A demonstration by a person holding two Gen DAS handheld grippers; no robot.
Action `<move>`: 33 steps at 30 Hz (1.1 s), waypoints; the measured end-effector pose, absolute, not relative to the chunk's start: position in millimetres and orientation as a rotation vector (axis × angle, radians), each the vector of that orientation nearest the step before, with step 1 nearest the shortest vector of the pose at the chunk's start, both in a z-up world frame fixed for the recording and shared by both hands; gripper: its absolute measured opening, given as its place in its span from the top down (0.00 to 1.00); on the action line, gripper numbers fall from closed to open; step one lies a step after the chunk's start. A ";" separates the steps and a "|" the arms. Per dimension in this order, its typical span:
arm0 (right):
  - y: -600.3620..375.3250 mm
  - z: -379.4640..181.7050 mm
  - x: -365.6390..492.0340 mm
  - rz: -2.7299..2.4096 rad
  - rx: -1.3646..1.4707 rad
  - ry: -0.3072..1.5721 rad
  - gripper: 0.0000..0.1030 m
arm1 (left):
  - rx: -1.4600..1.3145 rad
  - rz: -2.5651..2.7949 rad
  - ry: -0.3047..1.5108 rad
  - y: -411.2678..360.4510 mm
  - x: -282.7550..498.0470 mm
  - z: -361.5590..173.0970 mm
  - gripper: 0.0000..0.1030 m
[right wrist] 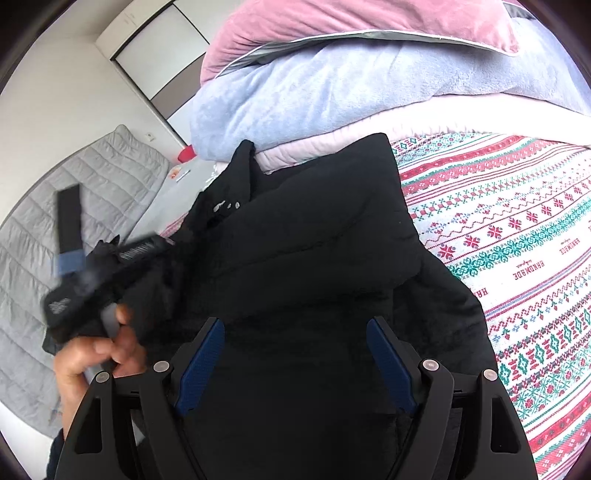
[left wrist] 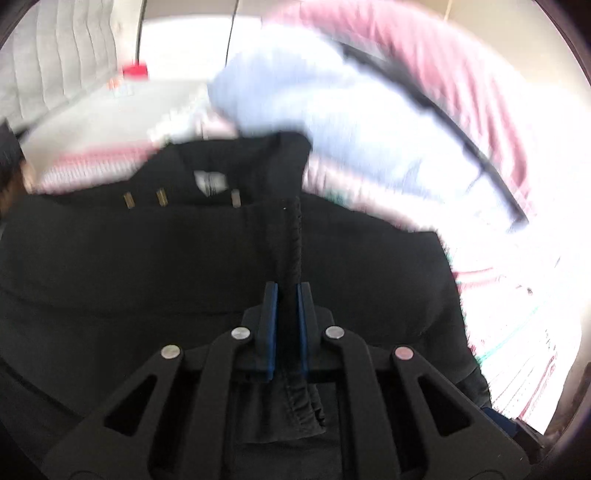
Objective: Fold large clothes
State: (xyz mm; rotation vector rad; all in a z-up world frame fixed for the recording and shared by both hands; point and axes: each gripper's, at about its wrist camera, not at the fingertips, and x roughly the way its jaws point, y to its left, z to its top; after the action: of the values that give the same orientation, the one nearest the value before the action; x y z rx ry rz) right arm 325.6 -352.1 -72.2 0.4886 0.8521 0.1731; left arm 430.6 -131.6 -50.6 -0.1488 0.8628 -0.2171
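Note:
A large black garment [right wrist: 314, 251] lies on a patterned bedspread [right wrist: 517, 229]. In the left wrist view the garment [left wrist: 184, 266] fills the lower frame, with a white label near its collar. My left gripper [left wrist: 287, 288] is shut on a black ribbed seam of the garment. My right gripper [right wrist: 295, 332] is open, its blue pads wide apart just above the black fabric. The left gripper also shows in the right wrist view [right wrist: 110, 266], blurred, held by a bare hand at the garment's left edge.
A pile of bedding, light blue blanket [right wrist: 332, 96] under a pink one [right wrist: 351, 29], lies at the far side of the bed. A grey quilted mat [right wrist: 55, 229] lies on the floor at left, with a red object [right wrist: 185, 153] beyond it.

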 end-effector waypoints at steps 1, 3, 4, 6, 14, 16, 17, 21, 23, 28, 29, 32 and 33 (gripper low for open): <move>-352.5 -74.1 326.7 0.167 0.488 0.860 0.22 | -0.138 -0.219 0.923 -135.0 436.3 -68.3 0.87; -353.5 -77.3 327.8 0.154 0.489 0.872 0.22 | -0.165 -0.215 0.964 -131.2 439.3 -92.7 0.85; -353.4 -78.2 327.9 0.151 0.489 0.875 0.22 | -0.200 -0.234 0.935 -127.3 437.3 -93.4 0.84; -352.8 -80.1 329.4 0.144 0.481 0.882 0.22 | -0.242 -0.278 0.943 -121.0 434.7 -89.3 0.77; -349.0 -82.3 331.2 0.136 0.440 0.893 0.22 | -0.141 -0.311 0.920 -96.3 384.3 -52.1 0.44; -348.8 -83.2 330.7 0.131 0.436 0.894 0.22 | -0.151 -0.277 0.944 -67.5 370.0 -50.9 0.44; -348.0 -84.3 331.2 0.129 0.432 0.898 0.22 | -0.157 -0.239 0.958 -48.7 359.7 -50.9 0.44; -332.7 -93.2 334.0 0.148 0.387 0.942 0.22 | -0.175 -0.110 0.960 23.9 311.3 -49.5 0.44; -321.3 -97.9 334.2 0.152 0.337 0.967 0.22 | -0.174 -0.048 0.958 54.5 284.3 -49.8 0.42; -297.0 -94.1 324.9 0.103 0.184 0.946 0.22 | -0.179 0.090 0.917 110.1 219.1 -54.6 0.35; -291.8 -90.5 320.4 0.099 0.153 0.931 0.22 | -0.186 0.107 0.915 117.5 210.9 -55.6 0.35; -279.7 -80.1 302.7 0.083 0.078 0.891 0.22 | -0.173 0.144 0.906 132.7 191.7 -57.4 0.34; -274.8 -76.0 292.1 0.080 0.042 0.875 0.22 | -0.161 0.151 0.903 134.3 187.7 -56.8 0.33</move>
State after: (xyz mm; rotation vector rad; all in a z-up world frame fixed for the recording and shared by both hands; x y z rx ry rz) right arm 292.1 -274.8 -76.0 0.0415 0.8748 0.0801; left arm 187.7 134.3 -56.8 -0.1610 0.9028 0.1510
